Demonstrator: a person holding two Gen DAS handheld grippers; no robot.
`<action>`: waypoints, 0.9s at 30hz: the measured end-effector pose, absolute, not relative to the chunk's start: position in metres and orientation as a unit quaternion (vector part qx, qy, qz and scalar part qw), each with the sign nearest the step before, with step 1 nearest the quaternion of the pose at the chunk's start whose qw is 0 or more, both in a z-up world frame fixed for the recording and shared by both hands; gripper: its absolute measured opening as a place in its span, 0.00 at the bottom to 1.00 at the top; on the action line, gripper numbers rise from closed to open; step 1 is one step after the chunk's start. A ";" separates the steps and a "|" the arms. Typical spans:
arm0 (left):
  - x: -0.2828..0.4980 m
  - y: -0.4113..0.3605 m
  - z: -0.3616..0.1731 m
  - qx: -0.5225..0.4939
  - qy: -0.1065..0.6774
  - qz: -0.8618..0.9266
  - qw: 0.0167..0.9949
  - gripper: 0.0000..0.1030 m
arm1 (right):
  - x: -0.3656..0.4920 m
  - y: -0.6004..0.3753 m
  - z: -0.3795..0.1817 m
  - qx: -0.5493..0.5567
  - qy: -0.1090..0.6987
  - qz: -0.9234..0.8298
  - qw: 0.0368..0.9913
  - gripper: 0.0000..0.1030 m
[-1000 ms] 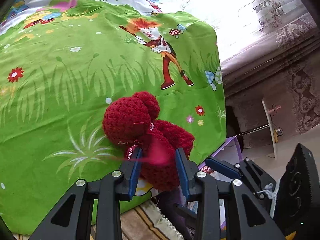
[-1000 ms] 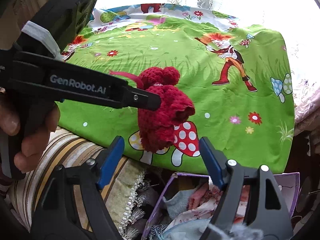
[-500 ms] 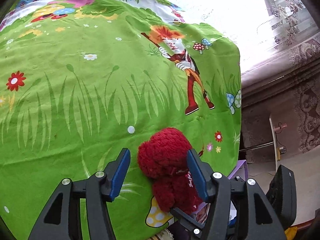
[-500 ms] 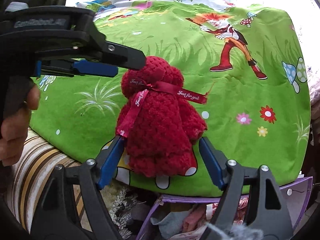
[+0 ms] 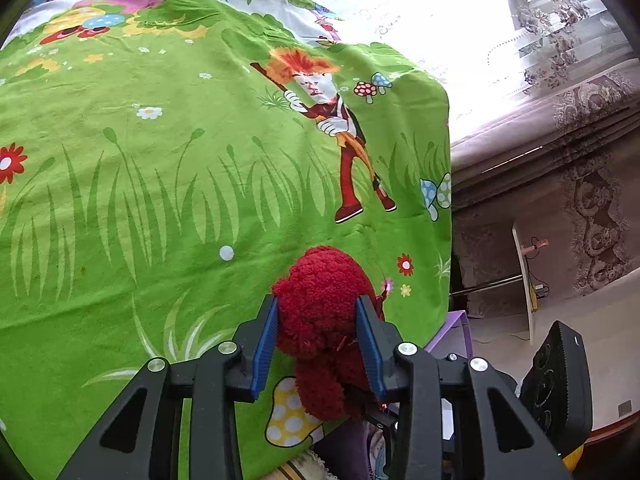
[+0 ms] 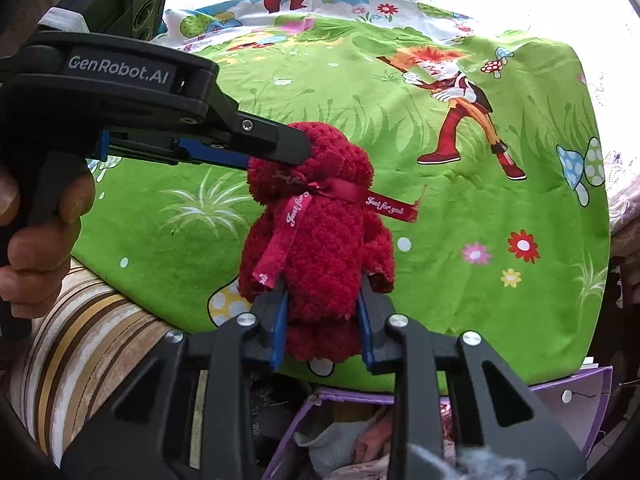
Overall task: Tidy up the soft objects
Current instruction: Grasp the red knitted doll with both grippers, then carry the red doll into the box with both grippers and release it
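Observation:
A fluffy dark red teddy bear (image 6: 320, 240) with a "Just for you" ribbon lies on the green cartoon bedsheet (image 6: 460, 300) near its front edge. My left gripper (image 5: 316, 304) has its blue pads on both sides of the bear's head (image 5: 320, 276), jaws closing. In the right wrist view the left gripper (image 6: 280, 152) comes in from the left onto the head. My right gripper (image 6: 323, 304) is closing on the bear's lower body, and its pads press into the plush. The legs are partly hidden between the right fingers.
A purple box (image 6: 560, 392) of mixed cloth items stands on the floor just below the bed edge. A striped cover (image 6: 80, 340) hangs at the lower left. A person's hand (image 6: 36, 240) holds the left gripper's handle. Carpeted floor and furniture are at the right (image 5: 560, 240).
The left gripper let go of the bear's body, opened, and now closes on its head. The right gripper, wide open before, has closed on the bear's lower body. The bear now lies on the sheet.

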State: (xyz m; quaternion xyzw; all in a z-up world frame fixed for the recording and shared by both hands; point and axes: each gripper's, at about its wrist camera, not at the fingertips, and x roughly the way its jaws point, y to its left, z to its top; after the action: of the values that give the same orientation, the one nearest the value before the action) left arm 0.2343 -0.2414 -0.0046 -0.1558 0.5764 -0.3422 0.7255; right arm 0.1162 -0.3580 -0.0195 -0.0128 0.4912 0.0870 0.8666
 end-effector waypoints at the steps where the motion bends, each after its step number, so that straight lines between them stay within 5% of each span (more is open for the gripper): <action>1: 0.231 -0.242 0.001 -0.156 0.573 -0.345 0.726 0.38 | 0.111 -0.358 -0.013 -0.016 0.487 0.086 0.869 0.32; 13: 0.122 -0.275 0.031 -0.178 0.597 -0.383 0.682 0.38 | 0.004 -0.389 0.036 -0.069 0.489 0.088 0.865 0.32; 20: 0.062 -0.307 -0.004 -0.140 0.646 -0.376 0.650 0.38 | -0.055 -0.414 0.005 -0.057 0.532 0.080 0.841 0.32; 24: 0.043 -0.325 -0.029 -0.095 0.679 -0.358 0.634 0.25 | -0.071 -0.423 -0.023 -0.035 0.549 0.070 0.832 0.32; 27: 0.042 -0.335 -0.035 -0.067 0.684 -0.340 0.642 0.24 | -0.076 -0.431 -0.037 -0.015 0.548 0.066 0.834 0.32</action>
State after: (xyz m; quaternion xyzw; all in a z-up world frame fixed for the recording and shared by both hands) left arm 0.0419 -0.3346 -0.0352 -0.0670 0.6837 -0.3396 0.6425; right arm -0.0761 -0.4315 -0.0374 -0.0147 0.5480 0.0656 0.8338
